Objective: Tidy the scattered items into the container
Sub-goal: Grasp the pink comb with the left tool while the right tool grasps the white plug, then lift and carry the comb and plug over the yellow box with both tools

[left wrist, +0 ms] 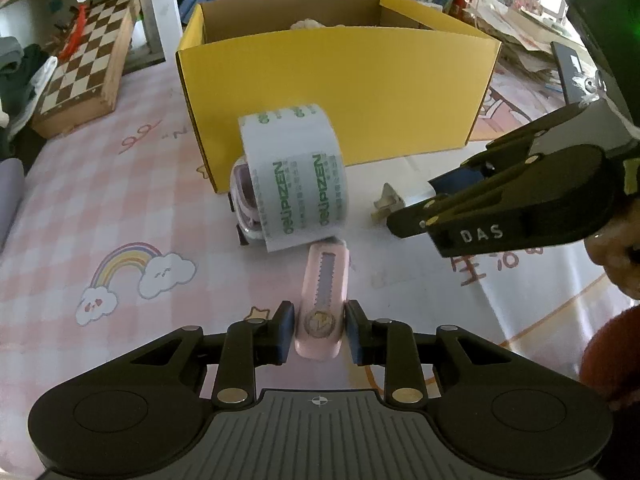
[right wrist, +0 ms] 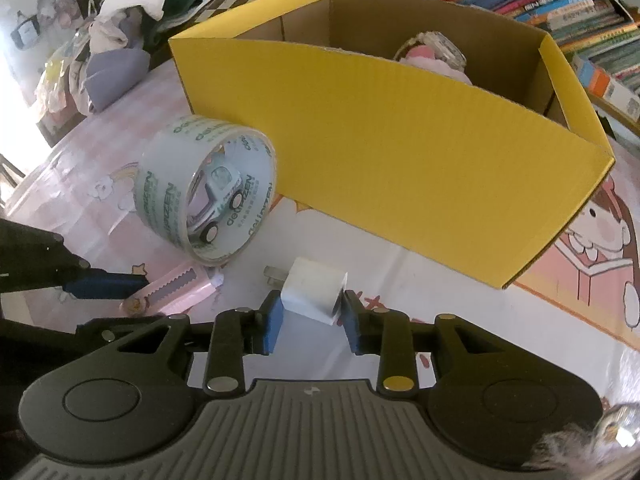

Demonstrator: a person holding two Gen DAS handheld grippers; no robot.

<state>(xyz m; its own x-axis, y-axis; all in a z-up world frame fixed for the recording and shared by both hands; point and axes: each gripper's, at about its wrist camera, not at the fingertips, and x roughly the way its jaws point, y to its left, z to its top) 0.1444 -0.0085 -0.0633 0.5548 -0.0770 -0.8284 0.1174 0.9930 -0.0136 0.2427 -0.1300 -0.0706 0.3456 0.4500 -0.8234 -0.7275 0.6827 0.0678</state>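
Between the blue pads of the left gripper (left wrist: 319,330) sits the near end of a pink box cutter (left wrist: 323,300), and the jaws look pinched onto its sides. Its long axis runs straight away toward twelve o'clock, in line with the fingers, so a plain lift should carry it without twisting. The right gripper (right wrist: 309,312) likewise has its jaws pressed on a white plug adapter (right wrist: 314,292), whose metal prongs point toward ten o'clock.

A yellow cardboard box (left wrist: 340,92) stands open at twelve o'clock from both hands, with a pink plush toy (right wrist: 430,56) already inside. Nearer, at eleven o'clock from the left gripper, a roll of clear tape (left wrist: 294,178) stands on edge with a small toy car (right wrist: 212,208) behind it, just beside the box wall. I judge the right gripper nearer the box's open top.
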